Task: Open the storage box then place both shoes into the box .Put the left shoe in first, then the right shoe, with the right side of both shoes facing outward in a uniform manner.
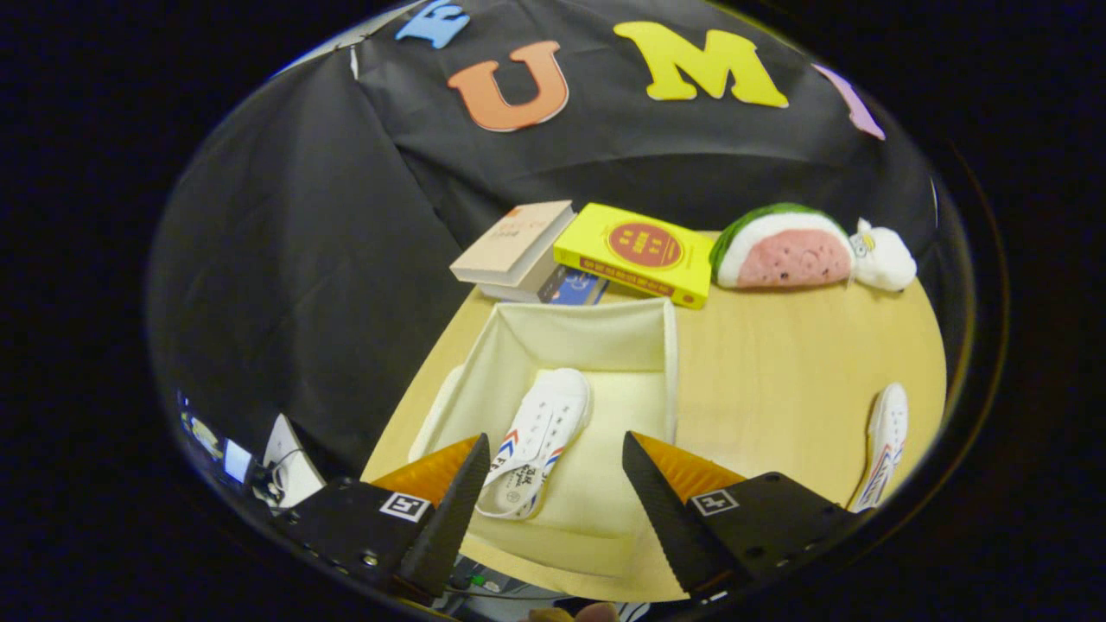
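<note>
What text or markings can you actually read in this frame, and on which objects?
Nothing reads cleanly.
Yellow hardcover book: red round emblem and spine print, blurred.
Beige paperback book: faint cover print, unreadable.
White canvas shoe in the cream fabric storage box: small heel print, too small.
White canvas shoe on the wooden table: no legible mark.
Open gripper: square black-and-white tags, no words.

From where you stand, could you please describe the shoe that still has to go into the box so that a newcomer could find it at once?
Start at the open cream storage box on the wooden table, above which the gripper hangs with fingers apart. Look across the bare wood beyond the right finger to the table's edge: the white shoe lies there alone. Unlike its twin inside the box, it rests on bare wood.
</note>
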`<state>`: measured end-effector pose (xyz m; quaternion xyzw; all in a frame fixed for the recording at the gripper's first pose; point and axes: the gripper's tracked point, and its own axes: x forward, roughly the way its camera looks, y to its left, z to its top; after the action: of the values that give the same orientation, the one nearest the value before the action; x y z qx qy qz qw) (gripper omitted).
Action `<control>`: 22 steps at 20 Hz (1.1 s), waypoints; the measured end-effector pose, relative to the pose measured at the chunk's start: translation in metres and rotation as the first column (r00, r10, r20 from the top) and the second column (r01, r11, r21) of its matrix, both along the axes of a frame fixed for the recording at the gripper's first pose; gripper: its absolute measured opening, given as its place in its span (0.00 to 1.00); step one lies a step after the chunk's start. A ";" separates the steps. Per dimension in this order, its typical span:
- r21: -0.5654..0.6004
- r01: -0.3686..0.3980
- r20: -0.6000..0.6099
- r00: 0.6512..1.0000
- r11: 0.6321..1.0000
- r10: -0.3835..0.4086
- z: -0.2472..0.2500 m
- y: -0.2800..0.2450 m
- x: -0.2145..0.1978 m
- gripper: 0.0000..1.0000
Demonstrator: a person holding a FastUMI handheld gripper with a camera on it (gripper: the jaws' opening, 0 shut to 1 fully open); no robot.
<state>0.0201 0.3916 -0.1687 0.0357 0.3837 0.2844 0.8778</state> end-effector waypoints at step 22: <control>-0.116 0.321 0.096 0.946 0.940 -0.311 -0.061 -0.399 0.048 0.96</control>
<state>0.0685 -0.0076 -0.2296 0.0287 0.3570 0.1154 0.9265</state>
